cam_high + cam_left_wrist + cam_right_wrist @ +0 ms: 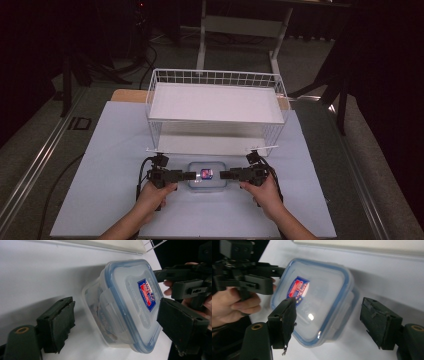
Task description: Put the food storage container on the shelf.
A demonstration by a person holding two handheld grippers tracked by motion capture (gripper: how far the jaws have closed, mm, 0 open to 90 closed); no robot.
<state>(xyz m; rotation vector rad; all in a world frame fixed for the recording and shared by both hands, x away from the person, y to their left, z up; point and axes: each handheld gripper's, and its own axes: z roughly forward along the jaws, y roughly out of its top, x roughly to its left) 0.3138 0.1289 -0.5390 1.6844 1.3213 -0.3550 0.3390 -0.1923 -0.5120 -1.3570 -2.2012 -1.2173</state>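
A clear plastic container [206, 176] with a blue-rimmed snap lid and a red and blue label lies on the white table near the front edge. My left gripper [191, 175] comes at it from the left and my right gripper [224, 175] from the right, both level and pointing at each other. In the left gripper view the container [125, 305] sits between the open jaws of my left gripper [116, 307], with a gap at one side. In the right gripper view the container [317, 297] lies between the spread jaws of my right gripper [328, 305], and one jaw overlaps the lid's edge.
A white wire basket [215, 77] with a flat white floor stands just behind the container at the table's middle. The white tabletop [110, 165] stretches to both sides. A desk frame [240, 30] stands on the dark floor beyond the table.
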